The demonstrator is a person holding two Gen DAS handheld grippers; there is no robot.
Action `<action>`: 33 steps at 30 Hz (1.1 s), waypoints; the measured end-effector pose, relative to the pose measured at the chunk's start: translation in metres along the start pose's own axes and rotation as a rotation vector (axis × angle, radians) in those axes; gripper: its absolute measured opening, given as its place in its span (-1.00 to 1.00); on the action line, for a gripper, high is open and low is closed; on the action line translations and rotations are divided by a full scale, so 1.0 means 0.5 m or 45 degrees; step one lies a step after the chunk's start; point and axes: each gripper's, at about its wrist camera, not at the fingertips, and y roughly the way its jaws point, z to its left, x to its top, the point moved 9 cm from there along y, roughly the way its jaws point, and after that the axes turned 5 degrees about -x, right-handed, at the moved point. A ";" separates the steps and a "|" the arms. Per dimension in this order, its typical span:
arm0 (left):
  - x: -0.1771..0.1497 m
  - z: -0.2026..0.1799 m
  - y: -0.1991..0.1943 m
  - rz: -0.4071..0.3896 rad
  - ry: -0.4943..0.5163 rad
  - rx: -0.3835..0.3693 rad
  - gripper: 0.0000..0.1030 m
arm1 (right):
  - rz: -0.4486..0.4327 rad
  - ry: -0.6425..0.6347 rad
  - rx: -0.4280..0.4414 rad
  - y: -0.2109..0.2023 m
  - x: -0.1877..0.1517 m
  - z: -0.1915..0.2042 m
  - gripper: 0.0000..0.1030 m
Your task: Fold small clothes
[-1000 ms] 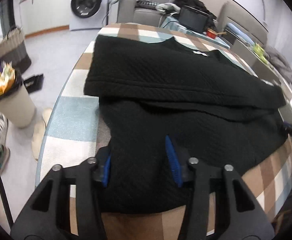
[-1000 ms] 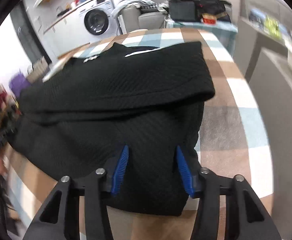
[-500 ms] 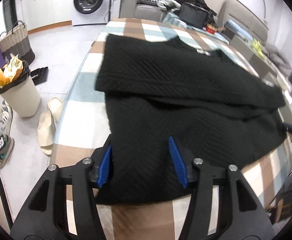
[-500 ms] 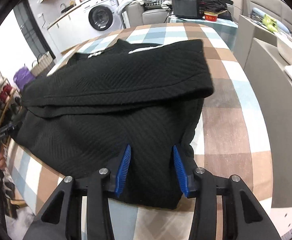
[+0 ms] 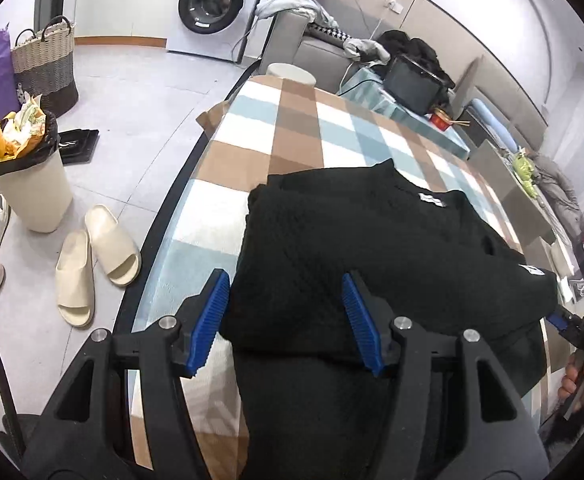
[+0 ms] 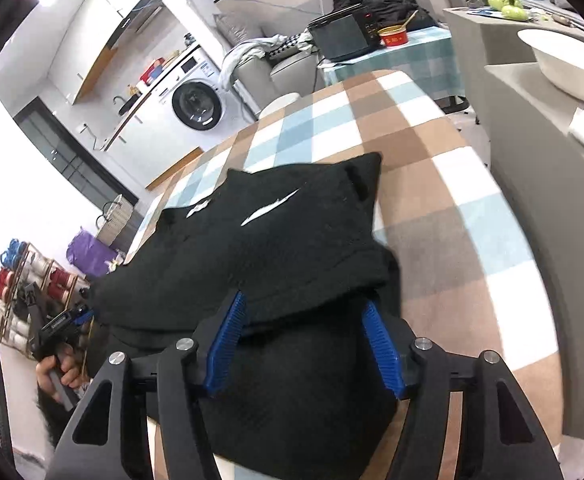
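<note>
I see the black sweater (image 5: 372,256) lying folded on the checked desk (image 5: 276,136), its near edge bunched between my jaws. The left gripper (image 5: 286,320) and right gripper (image 6: 306,344) both stand released, blue pads (image 5: 212,320) straddling cloth. Off the desk's left side sit cream slippers (image 5: 96,256), a full bin (image 5: 24,176), a woven basket (image 5: 44,64) and a washing machine (image 5: 216,8). White labels (image 5: 431,199) on the sweater are too small to read.

The left gripper (image 5: 286,320), jaws apart, straddles the black sweater (image 5: 372,248), folded near the left edge of the checked tabletop (image 5: 292,128).
</note>
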 end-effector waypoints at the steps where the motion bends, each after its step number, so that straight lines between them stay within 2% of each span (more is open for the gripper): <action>1: 0.001 -0.002 0.007 0.007 0.001 0.003 0.08 | -0.004 0.018 0.012 0.000 0.003 -0.003 0.20; 9: 0.011 -0.011 0.032 0.020 0.014 0.010 0.08 | -0.015 0.059 0.008 0.017 0.031 -0.038 0.19; 10: 0.010 -0.013 0.033 0.022 0.017 0.008 -0.01 | -0.011 0.052 0.030 0.019 0.033 -0.033 0.18; 12: 0.010 -0.018 0.031 0.014 0.031 0.009 -0.56 | -0.004 0.004 0.063 0.021 0.033 -0.012 -0.28; 13: 0.012 -0.021 0.027 0.002 0.041 0.005 -0.93 | 0.005 -0.031 0.069 0.022 0.032 0.001 -0.36; 15: 0.020 -0.029 0.011 -0.041 0.038 -0.027 -0.94 | 0.023 -0.057 0.136 0.019 0.031 0.026 -0.80; 20: 0.074 -0.043 -0.008 -0.108 0.015 -0.111 -0.95 | -0.085 -0.059 0.131 -0.001 0.092 0.054 -0.82; 23: 0.118 -0.040 0.006 -0.117 -0.014 -0.134 -0.94 | -0.131 0.029 0.139 0.006 0.157 0.054 -0.83; 25: 0.156 -0.027 0.034 -0.115 -0.059 -0.144 -0.94 | -0.140 0.125 0.099 0.042 0.209 0.034 -0.83; 26: 0.171 -0.020 0.049 -0.116 -0.085 -0.155 -0.94 | -0.137 0.166 0.081 0.058 0.224 0.022 -0.80; 27: 0.186 -0.006 0.071 -0.102 -0.137 -0.164 -0.93 | -0.122 0.202 0.045 0.082 0.240 0.006 -0.64; 28: 0.195 0.010 0.088 -0.088 -0.192 -0.143 -0.92 | -0.110 0.248 0.002 0.103 0.251 -0.015 -0.63; 31: 0.201 0.038 0.107 -0.075 -0.234 -0.085 -0.82 | -0.117 0.279 0.002 0.114 0.262 -0.032 -0.58; 32: 0.199 0.040 0.107 -0.082 -0.227 -0.082 -0.66 | -0.131 0.259 -0.006 0.108 0.261 -0.031 -0.57; 33: 0.197 0.042 0.105 -0.088 -0.220 -0.072 -0.60 | -0.132 0.243 -0.013 0.104 0.259 -0.031 -0.55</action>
